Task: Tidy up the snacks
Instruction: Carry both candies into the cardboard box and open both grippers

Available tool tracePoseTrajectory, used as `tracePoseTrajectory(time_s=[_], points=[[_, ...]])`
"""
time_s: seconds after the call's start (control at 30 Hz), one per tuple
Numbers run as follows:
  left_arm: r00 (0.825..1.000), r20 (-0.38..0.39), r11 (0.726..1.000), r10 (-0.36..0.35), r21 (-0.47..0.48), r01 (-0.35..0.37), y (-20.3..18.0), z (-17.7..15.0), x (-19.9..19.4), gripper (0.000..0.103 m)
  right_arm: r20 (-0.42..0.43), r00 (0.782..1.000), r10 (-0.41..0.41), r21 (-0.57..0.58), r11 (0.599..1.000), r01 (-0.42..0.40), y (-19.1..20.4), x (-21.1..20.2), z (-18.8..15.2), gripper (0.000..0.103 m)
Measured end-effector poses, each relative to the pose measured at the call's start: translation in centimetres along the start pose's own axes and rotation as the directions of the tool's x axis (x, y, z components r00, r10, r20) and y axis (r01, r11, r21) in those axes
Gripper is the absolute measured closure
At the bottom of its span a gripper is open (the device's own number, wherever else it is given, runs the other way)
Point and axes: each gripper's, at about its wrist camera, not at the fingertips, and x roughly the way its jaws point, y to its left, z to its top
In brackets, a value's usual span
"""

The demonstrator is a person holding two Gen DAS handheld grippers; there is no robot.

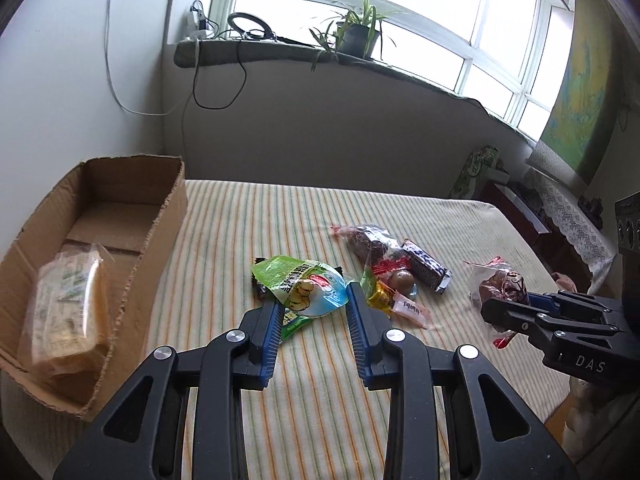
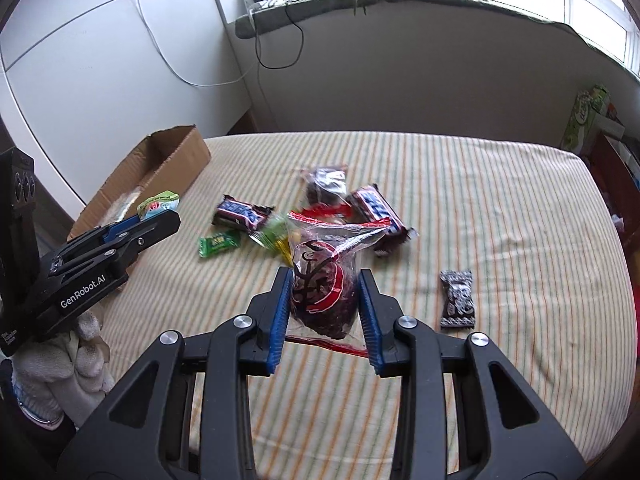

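My left gripper (image 1: 314, 300) is shut on a green and blue snack pouch (image 1: 308, 286), held above the striped bedsheet. It also shows in the right wrist view (image 2: 160, 216). My right gripper (image 2: 325, 280) is shut on a clear bag of dark red dried fruit (image 2: 324, 292), lifted off the sheet; it shows at the right of the left wrist view (image 1: 504, 300). A pile of snacks lies mid-bed: a blue-white chocolate bar (image 2: 242, 212), a second bar (image 2: 380, 210), a green candy (image 2: 219, 243), another dark fruit bag (image 2: 326, 186).
An open cardboard box (image 1: 132, 248) stands at the bed's left edge with a pale wrapped packet (image 1: 68, 312) inside. A small black-white sachet (image 2: 458, 300) lies alone at the right. A wall and windowsill with a plant (image 1: 356, 32) are beyond the bed.
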Motion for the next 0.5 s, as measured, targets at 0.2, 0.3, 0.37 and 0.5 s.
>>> tracePoseTrajectory(time_s=[0.2, 0.3, 0.37, 0.5], points=[[0.999, 0.045, 0.999, 0.028, -0.036, -0.026, 2.4, 0.8, -1.9, 0.074, 0.03, 0.999, 0.032, -0.055, 0.998, -0.031, 2.9, 0.0, 2.1, 0.069], [0.997, 0.061, 0.997, 0.047, -0.056, -0.044, 3.7, 1.1, -2.7, 0.074, 0.042, 0.998, 0.047, -0.082, 0.996, -0.044, 4.4, 0.1, 3.1, 0.069], [0.996, 0.071, 0.996, 0.06, -0.066, -0.055, 4.6, 1.3, -3.2, 0.074, 0.048, 0.997, 0.058, -0.099, 0.994, -0.053, 5.4, 0.3, 3.7, 0.069], [0.992, 0.09, 0.992, 0.087, -0.094, -0.078, 6.6, 1.5, -4.1, 0.074, 0.055, 0.995, 0.082, -0.137, 0.988, -0.074, 7.7, 1.0, 5.0, 0.069]])
